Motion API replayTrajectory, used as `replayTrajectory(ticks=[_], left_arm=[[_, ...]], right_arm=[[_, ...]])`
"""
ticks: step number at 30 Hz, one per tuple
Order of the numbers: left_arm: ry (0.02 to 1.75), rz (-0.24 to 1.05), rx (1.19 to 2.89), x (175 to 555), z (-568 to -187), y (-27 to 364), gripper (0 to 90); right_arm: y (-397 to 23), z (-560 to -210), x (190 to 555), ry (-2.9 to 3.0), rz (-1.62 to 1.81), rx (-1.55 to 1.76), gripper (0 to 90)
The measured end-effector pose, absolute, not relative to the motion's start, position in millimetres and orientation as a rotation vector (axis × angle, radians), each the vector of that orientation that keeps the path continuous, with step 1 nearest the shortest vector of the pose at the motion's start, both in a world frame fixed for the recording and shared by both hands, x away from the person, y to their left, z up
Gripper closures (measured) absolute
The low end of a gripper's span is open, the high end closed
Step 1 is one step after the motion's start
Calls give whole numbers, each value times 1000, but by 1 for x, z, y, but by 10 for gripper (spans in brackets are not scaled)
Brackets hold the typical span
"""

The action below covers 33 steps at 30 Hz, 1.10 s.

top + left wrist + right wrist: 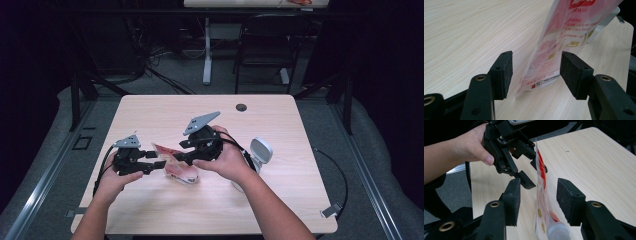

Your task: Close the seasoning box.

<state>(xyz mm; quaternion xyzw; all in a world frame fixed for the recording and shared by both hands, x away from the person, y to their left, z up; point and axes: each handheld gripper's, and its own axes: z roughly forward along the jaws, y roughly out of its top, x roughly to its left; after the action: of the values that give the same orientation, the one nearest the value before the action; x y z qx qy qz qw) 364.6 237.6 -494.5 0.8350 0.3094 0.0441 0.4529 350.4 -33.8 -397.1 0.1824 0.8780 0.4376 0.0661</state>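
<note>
The pouch [564, 42], red print reading "MAN", stands on edge along the bench [210, 200] between both hand-held grippers, left [536, 72] and right [537, 202], each released.

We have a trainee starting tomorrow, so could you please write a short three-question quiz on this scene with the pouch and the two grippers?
1. True or false: the left gripper is clamped on the red-and-white pouch.
2. What lies between the right gripper pads? A) a cup B) the pouch C) nothing
3. What white part of the pouch shows near the bottom of the right gripper view?

Key
1. False: its pads stand apart, with the pouch's edge between them, untouched.
2. B, with the jaws open.
3. Its spout cap.
</note>
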Motion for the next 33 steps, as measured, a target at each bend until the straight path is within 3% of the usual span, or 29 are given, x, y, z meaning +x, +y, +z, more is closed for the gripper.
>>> replayTrajectory(ticks=[17, 33], left_arm=[[781, 133, 2021, 363, -489, 245, 444], [796, 174, 2015, 361, -478, 257, 452]], right_arm=[[-48, -384, 344, 2541, 1358, 561, 487], [-95, -382, 328, 2401, 1408, 660, 481]])
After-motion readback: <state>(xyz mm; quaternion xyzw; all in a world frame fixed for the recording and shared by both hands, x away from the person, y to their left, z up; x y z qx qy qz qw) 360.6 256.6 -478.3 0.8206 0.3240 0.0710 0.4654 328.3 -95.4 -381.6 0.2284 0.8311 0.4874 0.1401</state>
